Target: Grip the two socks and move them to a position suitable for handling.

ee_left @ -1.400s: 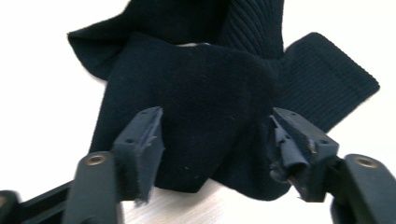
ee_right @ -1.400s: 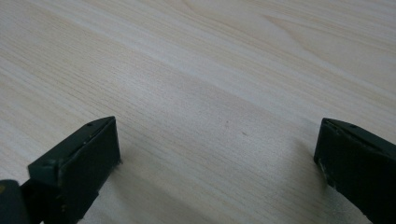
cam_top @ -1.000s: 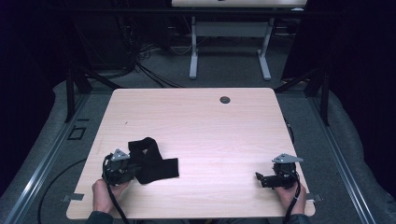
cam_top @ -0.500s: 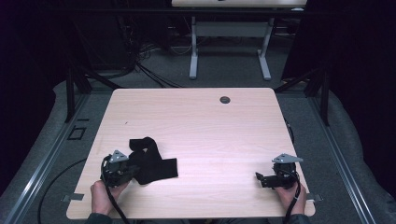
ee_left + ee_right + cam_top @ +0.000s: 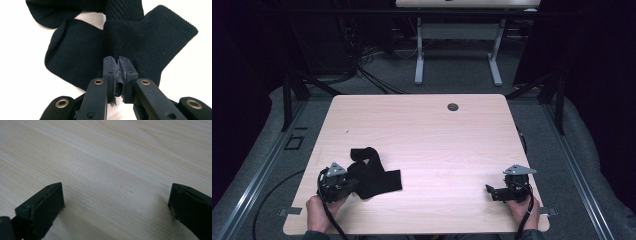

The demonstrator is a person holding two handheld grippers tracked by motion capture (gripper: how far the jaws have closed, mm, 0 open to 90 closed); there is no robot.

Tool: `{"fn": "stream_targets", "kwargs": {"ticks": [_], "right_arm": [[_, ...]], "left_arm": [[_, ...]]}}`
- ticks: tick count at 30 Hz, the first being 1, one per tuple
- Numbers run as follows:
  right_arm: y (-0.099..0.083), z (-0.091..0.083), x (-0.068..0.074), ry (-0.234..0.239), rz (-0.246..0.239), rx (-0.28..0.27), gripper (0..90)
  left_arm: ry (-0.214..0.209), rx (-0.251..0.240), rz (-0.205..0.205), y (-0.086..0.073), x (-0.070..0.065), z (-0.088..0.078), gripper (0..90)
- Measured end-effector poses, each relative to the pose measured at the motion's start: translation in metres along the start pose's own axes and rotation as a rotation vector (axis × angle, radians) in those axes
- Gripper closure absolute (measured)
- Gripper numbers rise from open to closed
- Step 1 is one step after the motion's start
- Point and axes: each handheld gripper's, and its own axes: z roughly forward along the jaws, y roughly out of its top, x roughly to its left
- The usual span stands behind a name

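Observation:
A black ribbed sock (image 5: 374,172) lies crumpled on the near left of the wooden table (image 5: 427,135). My left gripper (image 5: 354,184) lies at its near left edge, held by a hand. In the left gripper view the jaws have just been closing, and the left gripper (image 5: 118,60) is pinched shut on a fold of the sock (image 5: 160,37), which spreads out beyond the tips. My right gripper (image 5: 489,192) rests at the near right of the table. In its own view the right gripper (image 5: 116,195) stands open, with bare wood between the jaws.
A round cable hole (image 5: 453,106) sits near the table's far edge. Behind the table stand the white legs of another desk (image 5: 419,55), with cables on the floor (image 5: 372,75). Black frame rails run along both sides.
The left hand has shifted slightly at the sock's near edge. The sock's outline looks almost the same. The right gripper has stayed in place.

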Motion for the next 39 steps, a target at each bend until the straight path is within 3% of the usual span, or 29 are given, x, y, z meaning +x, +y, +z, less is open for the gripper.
{"fn": "stream_targets", "kwargs": {"ticks": [11,22,29,39], "right_arm": [[0.000,0.000,0.000,0.000,0.004,-0.005,0.0],[0.000,0.000,0.000,0.003,0.002,-0.002,0.0],[0.000,0.000,0.000,0.000,0.000,-0.001,0.0],[0.000,0.000,0.000,0.000,0.003,-0.004,0.0]], "left_arm": [[0.012,-0.033,-0.010,0.003,-0.002,-0.015,86.1],[0.001,-0.080,0.010,0.018,-0.013,-0.038,86.4],[-0.021,-0.127,0.051,0.035,-0.034,-0.058,86.5],[-0.053,-0.149,0.103,0.054,-0.058,-0.070,86.4]]}}
